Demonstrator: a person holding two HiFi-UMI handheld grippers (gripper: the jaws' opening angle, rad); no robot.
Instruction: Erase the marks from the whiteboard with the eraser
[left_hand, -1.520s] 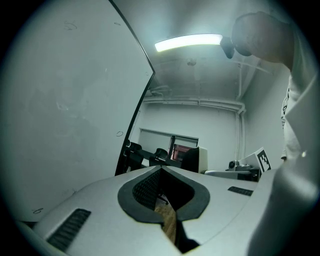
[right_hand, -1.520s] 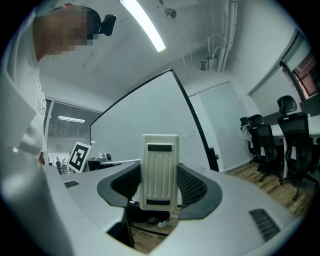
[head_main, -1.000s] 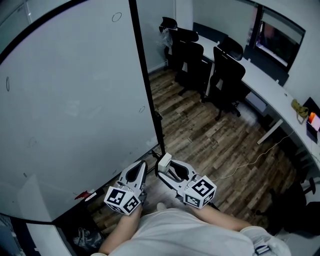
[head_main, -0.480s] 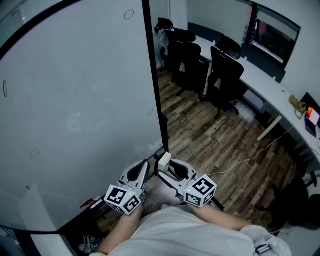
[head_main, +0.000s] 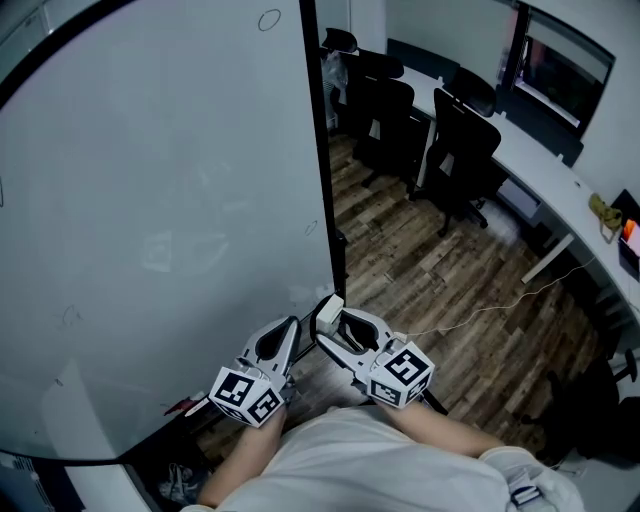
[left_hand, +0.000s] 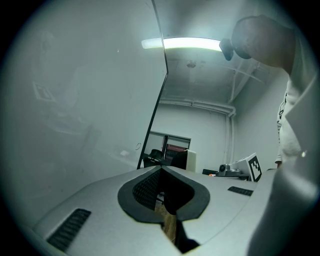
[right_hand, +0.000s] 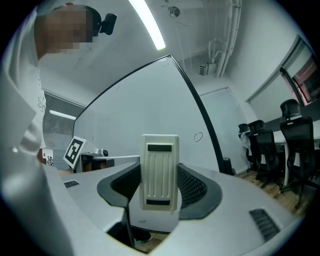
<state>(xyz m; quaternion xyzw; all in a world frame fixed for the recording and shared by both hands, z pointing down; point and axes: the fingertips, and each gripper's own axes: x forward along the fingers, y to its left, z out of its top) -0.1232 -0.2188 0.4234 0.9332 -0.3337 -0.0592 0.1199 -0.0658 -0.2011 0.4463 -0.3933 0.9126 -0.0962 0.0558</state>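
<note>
Two hand-held grippers are hovering low beside the bottom right corner of the whiteboard (head_main: 150, 200), each carrying a cube of black-and-white square markers. The right gripper (head_main: 327, 318) is clamping the eraser (head_main: 328, 311), a cream rectangular plastic block with rounded corners and ribbed grooves down its back. In the right gripper view the eraser (right_hand: 160, 172) is standing upright between the dark, cross-hatched pads (right_hand: 192, 187), its upper half rising clear of them. The left gripper (head_main: 289, 325) is holding nothing: in the left gripper view its smooth grey jaws are meeting at the tips, and its textured black pads (left_hand: 145, 189) are leaving only a small diamond-shaped hollow. The board's glossy white surface is curving in the wide lens, edged by a thin black frame (head_main: 322, 150). A small oval mark (head_main: 269, 19) is sitting near its top right; a fainter squiggle (head_main: 312, 228) is lying lower by the frame. A small red object (head_main: 185, 405), possibly a marker, is resting at the board's foot. Black office chairs (head_main: 460, 150) are standing on the wood-plank floor (head_main: 430, 270), well apart from the board.
</note>
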